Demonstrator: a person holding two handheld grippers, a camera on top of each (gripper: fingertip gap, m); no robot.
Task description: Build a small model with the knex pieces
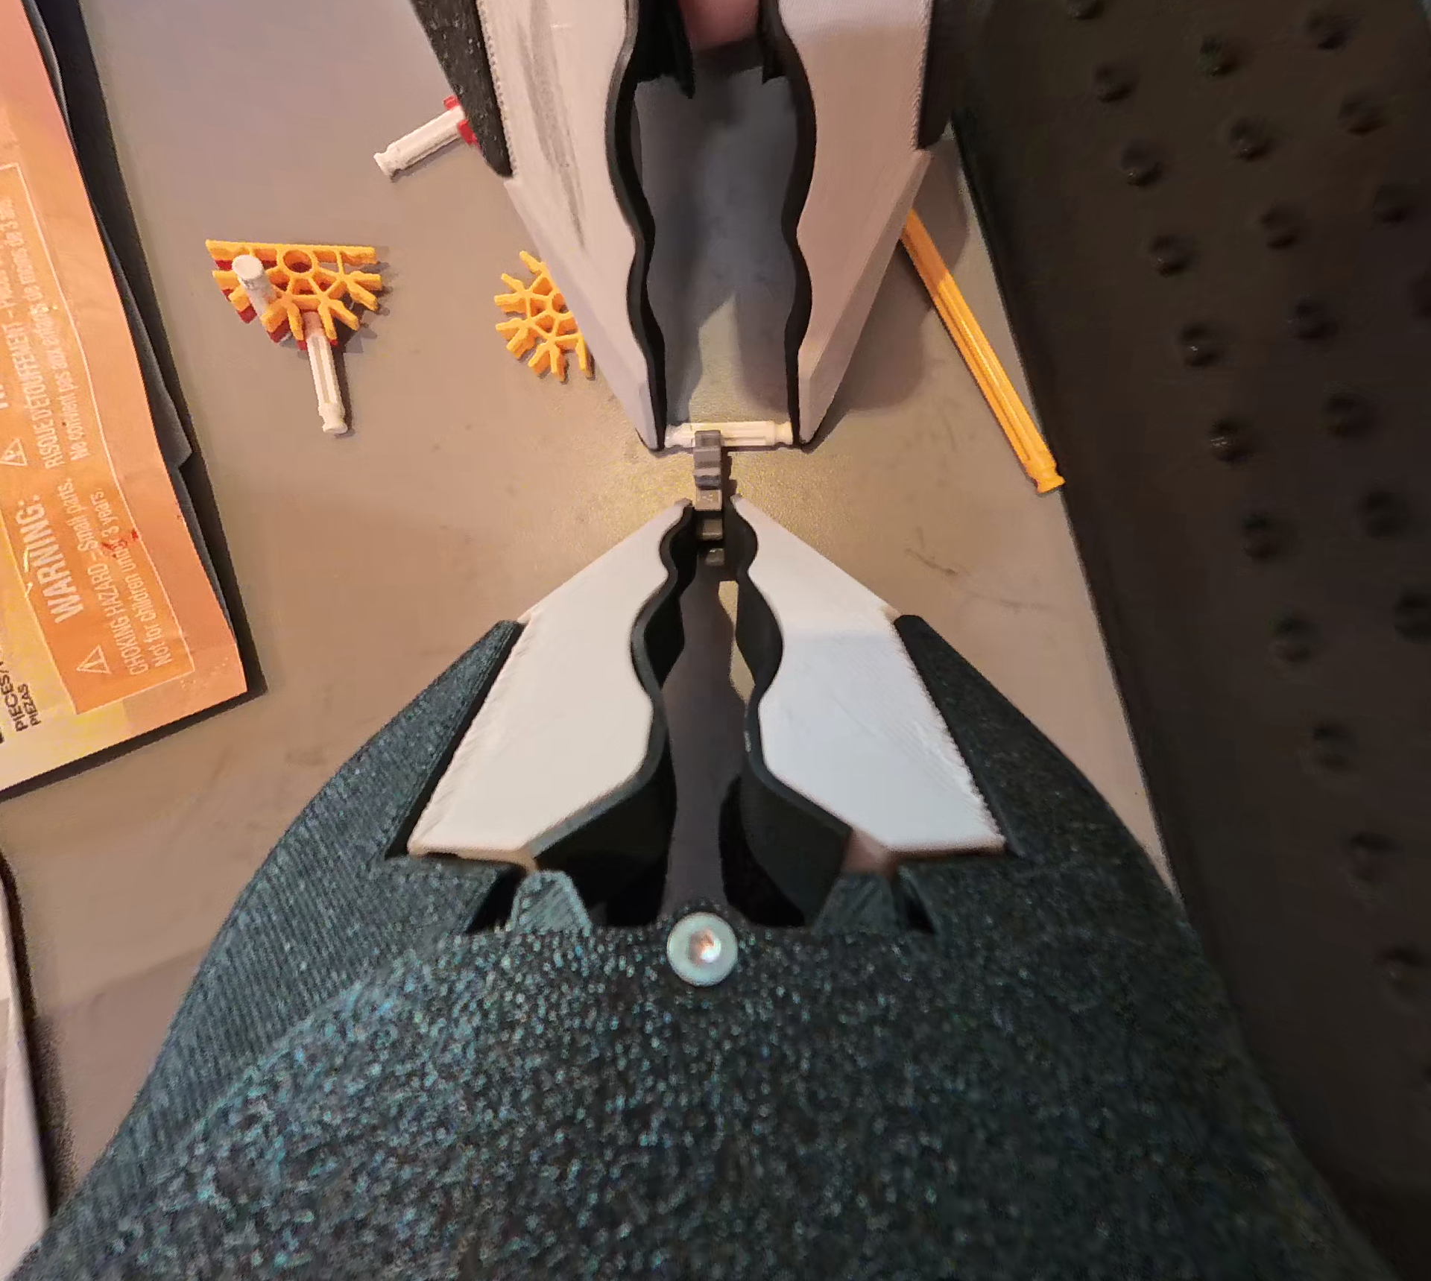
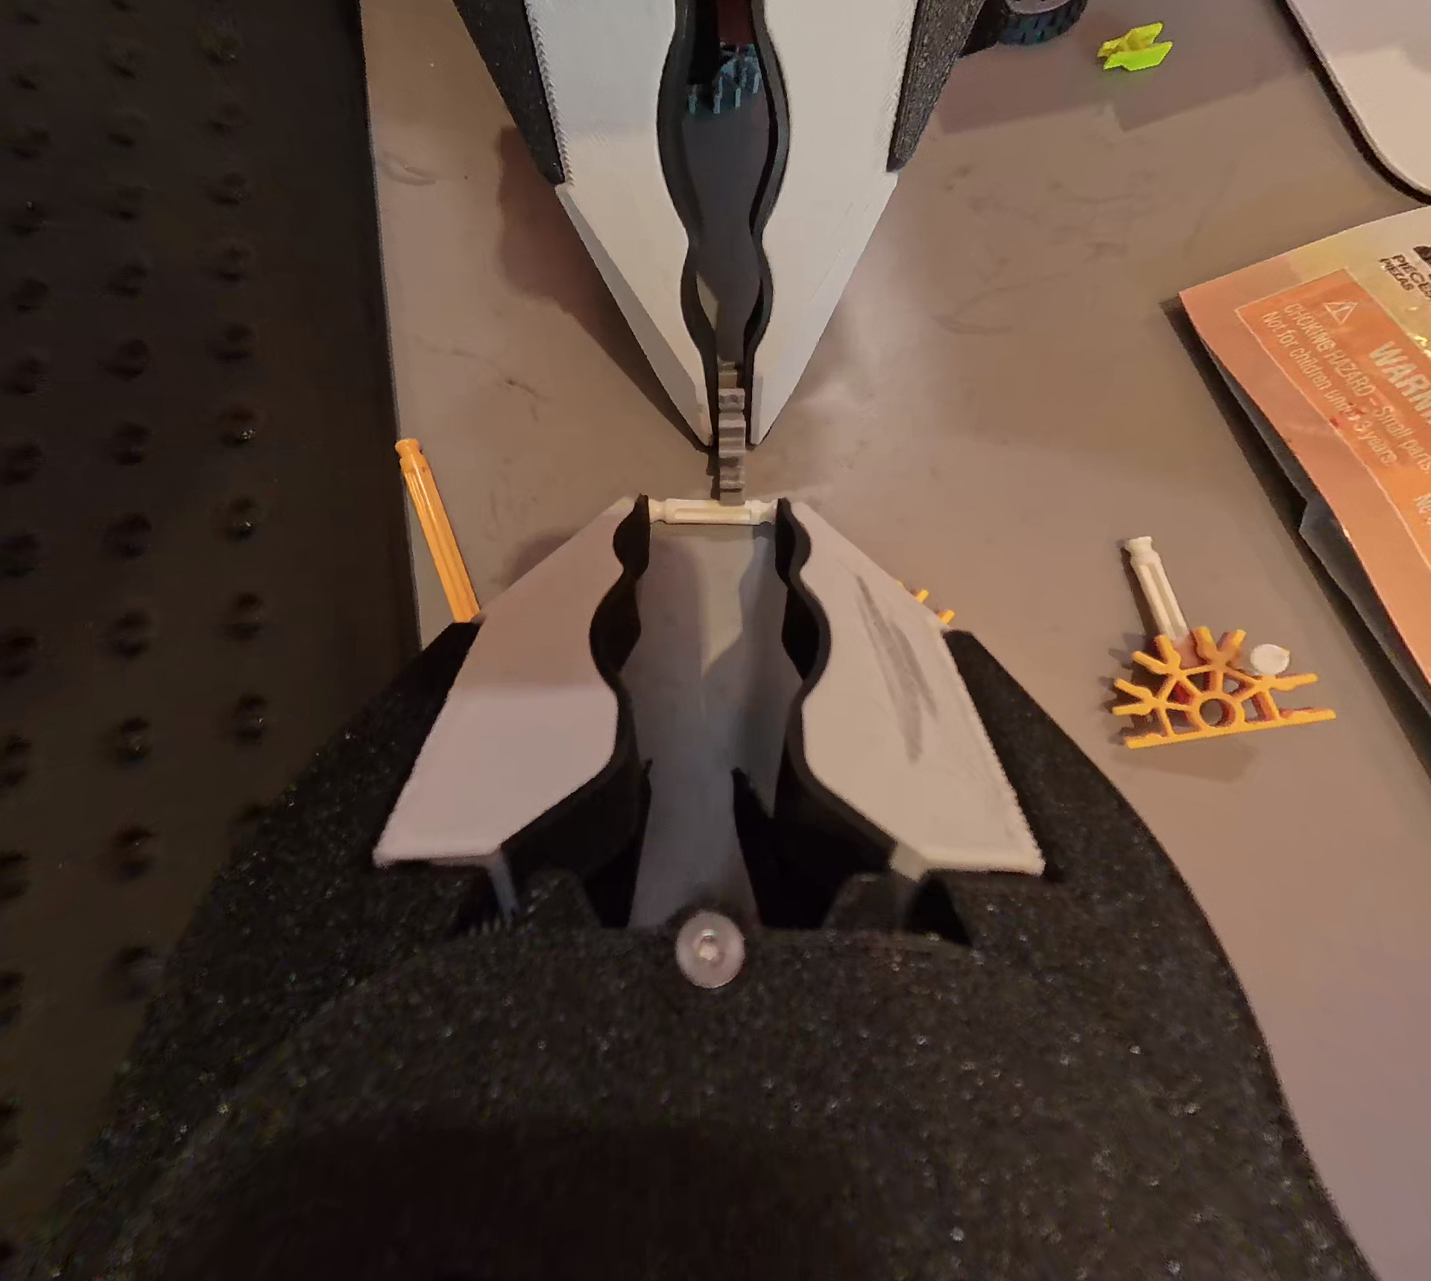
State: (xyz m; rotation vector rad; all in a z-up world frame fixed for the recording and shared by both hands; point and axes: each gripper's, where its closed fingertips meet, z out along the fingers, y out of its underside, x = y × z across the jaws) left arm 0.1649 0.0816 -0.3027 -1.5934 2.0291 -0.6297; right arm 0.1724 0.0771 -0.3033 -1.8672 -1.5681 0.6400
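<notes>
The small grey connector (image 1: pixel 708 469) sits pushed onto the middle of the short white rod (image 1: pixel 728 435), above the grey table (image 1: pixel 464 586). The left gripper (image 1: pixel 708 508) pinches the connector. The right gripper (image 2: pixel 712 512) squeezes the rod by its ends. Yellow pieces (image 1: pixel 298 291) lie nearby.

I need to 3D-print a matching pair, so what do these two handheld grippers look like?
Both look alike. The left gripper has a speckled black textured body, two pale grey wedge-shaped fingers with ribbed outer edges, wavy black rubber inner pads, and a silver screw at the centre. The right gripper has the same build; one finger carries dark scuff streaks. No cables or sleeves are visible.
</notes>
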